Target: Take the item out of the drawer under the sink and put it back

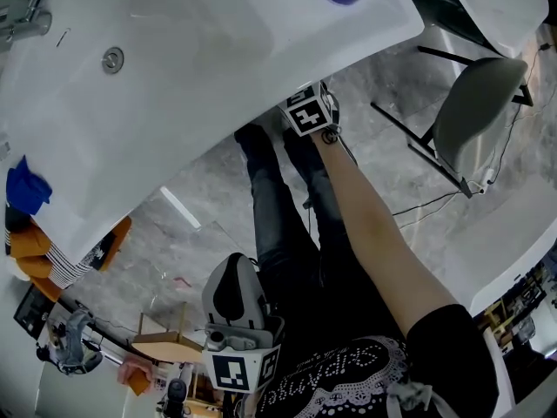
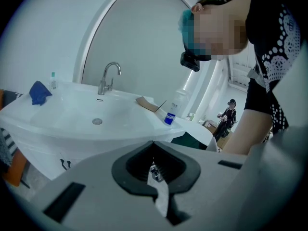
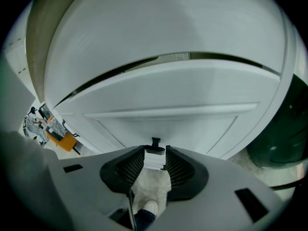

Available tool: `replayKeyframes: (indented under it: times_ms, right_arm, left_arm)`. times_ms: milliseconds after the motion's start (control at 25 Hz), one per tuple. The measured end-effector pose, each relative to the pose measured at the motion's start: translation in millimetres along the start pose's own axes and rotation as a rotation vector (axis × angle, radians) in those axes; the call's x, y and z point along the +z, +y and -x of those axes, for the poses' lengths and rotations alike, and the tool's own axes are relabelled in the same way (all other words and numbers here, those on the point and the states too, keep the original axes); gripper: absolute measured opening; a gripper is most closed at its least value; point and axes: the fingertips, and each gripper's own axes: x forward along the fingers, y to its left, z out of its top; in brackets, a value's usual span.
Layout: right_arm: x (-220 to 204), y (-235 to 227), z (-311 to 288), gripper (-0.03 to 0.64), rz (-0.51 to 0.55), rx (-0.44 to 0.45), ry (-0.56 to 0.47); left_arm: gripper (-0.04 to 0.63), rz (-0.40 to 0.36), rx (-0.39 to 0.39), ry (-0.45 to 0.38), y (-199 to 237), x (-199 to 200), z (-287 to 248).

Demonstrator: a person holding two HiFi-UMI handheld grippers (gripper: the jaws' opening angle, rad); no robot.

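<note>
The item is hidden in the closed drawer (image 3: 163, 124) at lower centre. Its small knob (image 3: 155, 141), judged stiff, is framed by the spread right tongs (image 3: 155, 149). The left tongs (image 2: 154, 144) are pressed together.

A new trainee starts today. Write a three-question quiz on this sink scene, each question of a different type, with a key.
1. True or false: the right gripper has its jaws pressed together.
2. In the left gripper view, what lies at the left end of the sink? A. blue cloth B. red cup C. yellow sponge
3. Fill in: the right gripper points at a small dark ___ on the white drawer front.
Key: 1 false, the jaws stand apart; 2 A; 3 handle.
</note>
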Motion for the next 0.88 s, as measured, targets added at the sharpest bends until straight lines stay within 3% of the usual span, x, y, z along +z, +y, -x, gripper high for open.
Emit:
replayKeyframes:
  times_ms: [360, 880]
  right_arm:
    - [5, 2, -12, 0.132, -0.038, 0.018, -0.032]
    - [5, 0, -13, 0.133, 0.010, 0.012, -0.037]
  left_arm:
    - [0.005, 0.015, 0.009, 0.011, 4, -9, 1]
    - [0.005, 0.022, 0.001, 0.009, 2, -10, -2]
